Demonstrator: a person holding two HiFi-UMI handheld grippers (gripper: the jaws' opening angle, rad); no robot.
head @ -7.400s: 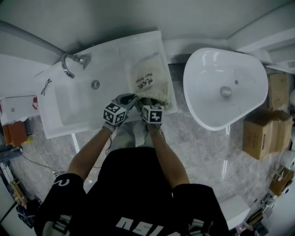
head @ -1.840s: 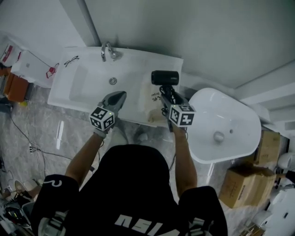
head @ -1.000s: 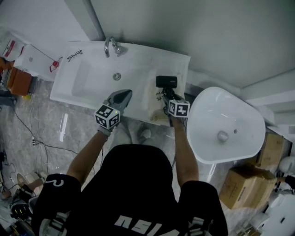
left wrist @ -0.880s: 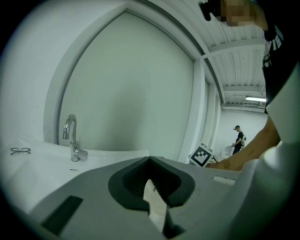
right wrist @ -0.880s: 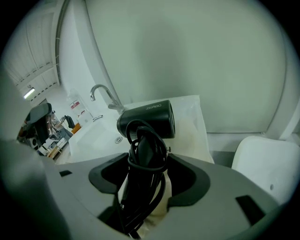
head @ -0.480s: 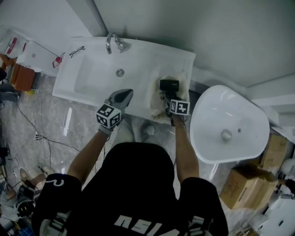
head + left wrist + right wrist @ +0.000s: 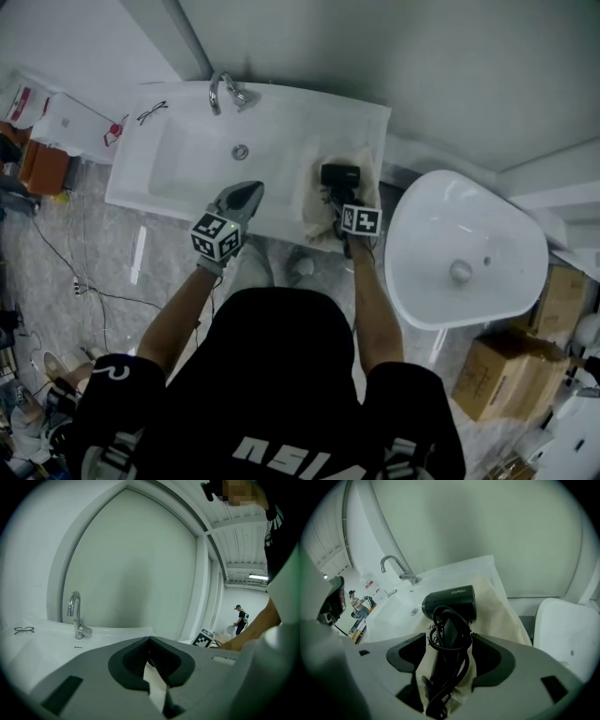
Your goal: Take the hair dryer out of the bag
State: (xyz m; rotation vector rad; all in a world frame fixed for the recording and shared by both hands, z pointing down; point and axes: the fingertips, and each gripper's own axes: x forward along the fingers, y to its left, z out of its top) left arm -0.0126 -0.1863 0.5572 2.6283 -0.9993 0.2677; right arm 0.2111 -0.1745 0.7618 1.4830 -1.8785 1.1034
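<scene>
Wall [image 7: 394, 56]: plain grey-green.
Floor [image 7: 103, 262]: shiny grey stone.
Long sink [image 7: 281, 114]: white, with a silver tap [image 7: 223, 92].
Round basin [image 7: 497, 234]: white, just right of the long sink.
Boxes [image 7: 495, 386]: brown cardboard, far right.

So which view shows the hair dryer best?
The right gripper view: the hair dryer fills the centre, close up, cord wound round it, lying on the bag. The head view shows it small and dark from above. The left gripper view does not show it.
</scene>
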